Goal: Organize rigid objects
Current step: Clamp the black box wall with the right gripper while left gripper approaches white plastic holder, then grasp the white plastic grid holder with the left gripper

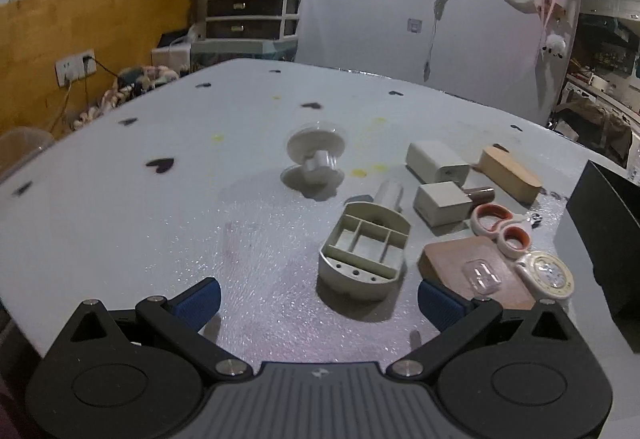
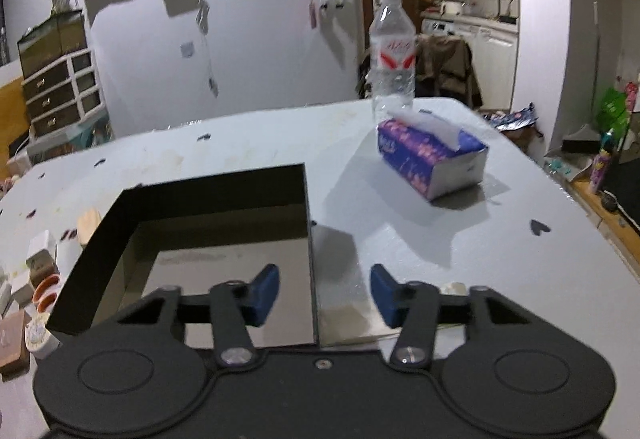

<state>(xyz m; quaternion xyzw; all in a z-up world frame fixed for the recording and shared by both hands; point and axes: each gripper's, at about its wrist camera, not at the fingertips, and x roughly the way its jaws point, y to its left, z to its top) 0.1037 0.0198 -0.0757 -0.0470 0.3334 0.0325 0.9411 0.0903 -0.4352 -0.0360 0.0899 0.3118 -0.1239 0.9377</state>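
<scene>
Black box (image 2: pixel 192 199) open-topped, nothing visible inside, its right wall between right gripper (image 2: pixel 324 295)'s half-open pads, untouched. Beige compartment tray (image 1: pixel 366 253) empty on table (image 1: pixel 120 207), ahead of left gripper (image 1: pixel 319 299), jaws wide, empty.

The worktop (image 1: pixel 120 223) is looking matt and grey, with a bumpy, sparkling patch. The plastic holder (image 1: pixel 362 253) is looking smooth and dull. The wooden block (image 1: pixel 510 175) is looking smooth. The black box (image 2: pixel 192 195) is showing a shiny floor. The water bottle (image 2: pixel 392 55) is looking clear and glossy.
</scene>
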